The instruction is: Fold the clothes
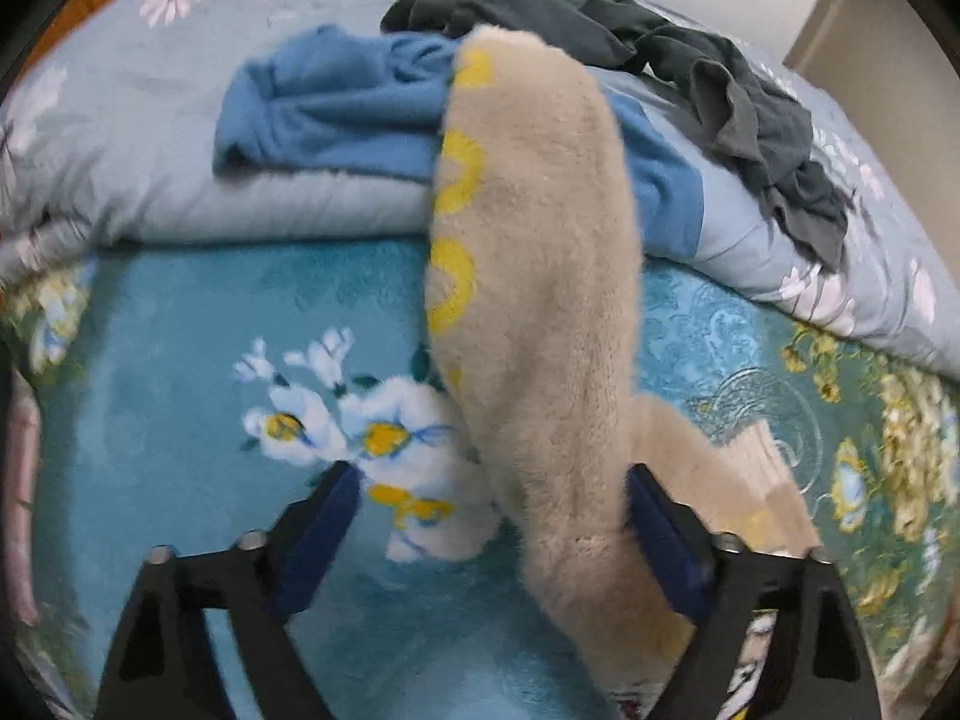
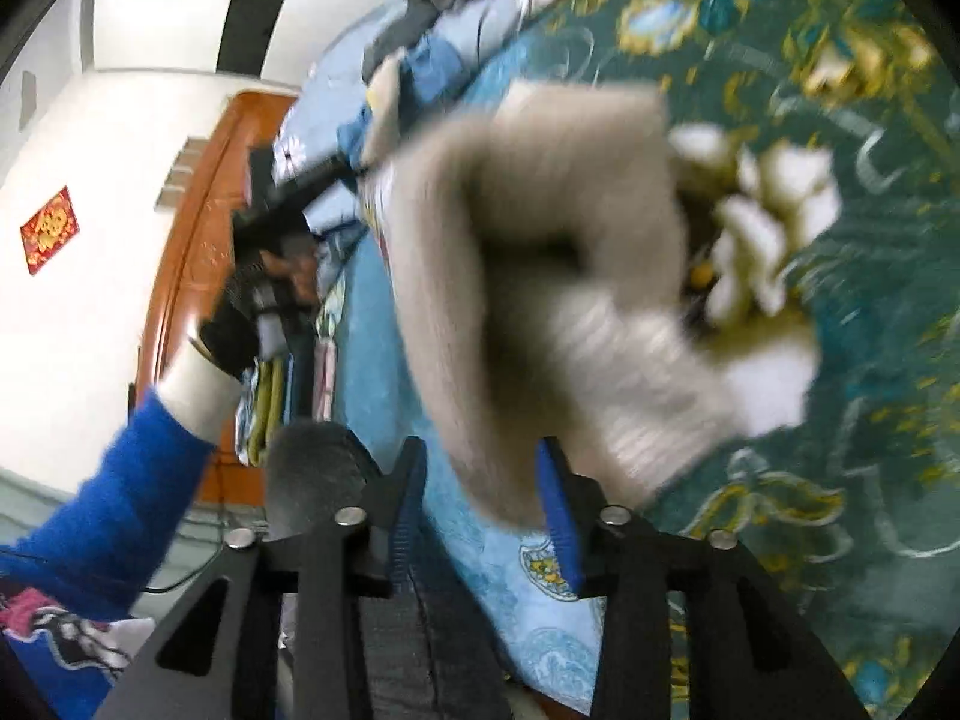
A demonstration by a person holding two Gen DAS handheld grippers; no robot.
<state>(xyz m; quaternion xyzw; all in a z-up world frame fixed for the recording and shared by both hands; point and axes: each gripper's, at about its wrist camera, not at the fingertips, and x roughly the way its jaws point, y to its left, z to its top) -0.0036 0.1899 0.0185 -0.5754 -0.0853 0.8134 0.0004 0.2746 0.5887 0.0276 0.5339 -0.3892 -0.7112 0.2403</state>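
While both grippers' fingers stand wide, a fuzzy beige garment (image 1: 540, 300) drapes over the floral bedspread (image 1: 180, 390).

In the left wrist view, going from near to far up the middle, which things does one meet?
Left gripper → teal floral blanket → folded pale blue quilt → blue fleece garment → dark grey crumpled garment.

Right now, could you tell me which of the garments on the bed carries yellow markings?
The fluffy beige garment, lying between the left gripper's open jaws. The blue fleece and dark grey garment, heaped on the folded quilt, are plain.
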